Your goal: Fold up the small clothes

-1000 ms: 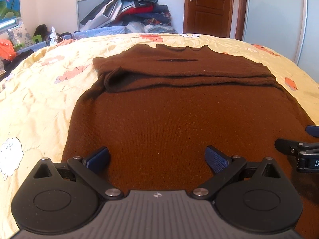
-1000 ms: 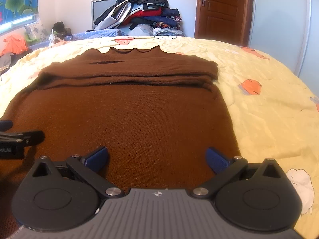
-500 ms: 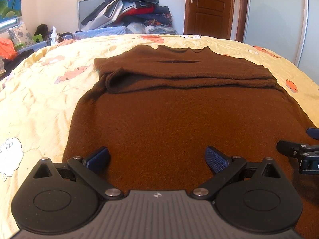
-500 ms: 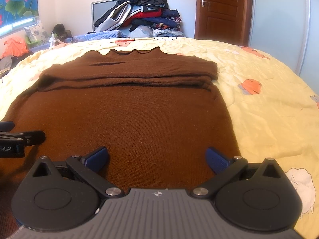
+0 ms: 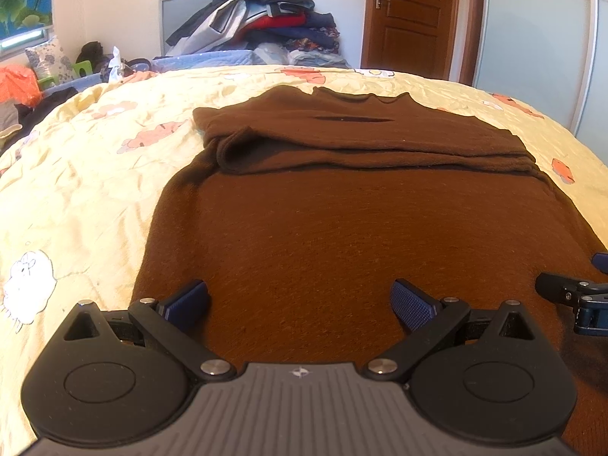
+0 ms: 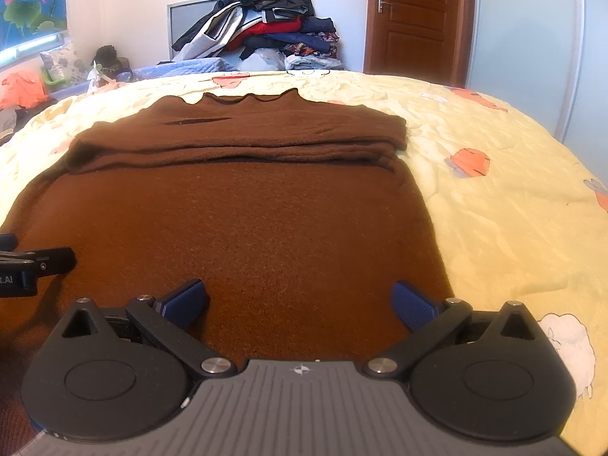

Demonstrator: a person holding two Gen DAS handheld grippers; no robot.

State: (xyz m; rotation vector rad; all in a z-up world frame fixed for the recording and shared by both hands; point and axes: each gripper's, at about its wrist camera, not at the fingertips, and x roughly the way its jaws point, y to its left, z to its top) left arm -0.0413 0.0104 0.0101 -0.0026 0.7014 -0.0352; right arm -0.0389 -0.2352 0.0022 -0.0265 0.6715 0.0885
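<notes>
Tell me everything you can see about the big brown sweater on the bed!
The brown sweater looks like soft, fuzzy knit. It lies flat on the yellow bedspread, neck end far from the cameras. Its sleeves are folded across the chest in a thick band, and the wavy collar sits beyond them. The near body part is smooth and not yet folded. Both the left gripper and right gripper sit open at its near edge, gripping nothing.

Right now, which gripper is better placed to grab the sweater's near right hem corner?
Right. The right gripper hangs open over the sweater by its right edge; the left gripper sits open near the opposite edge.
</notes>
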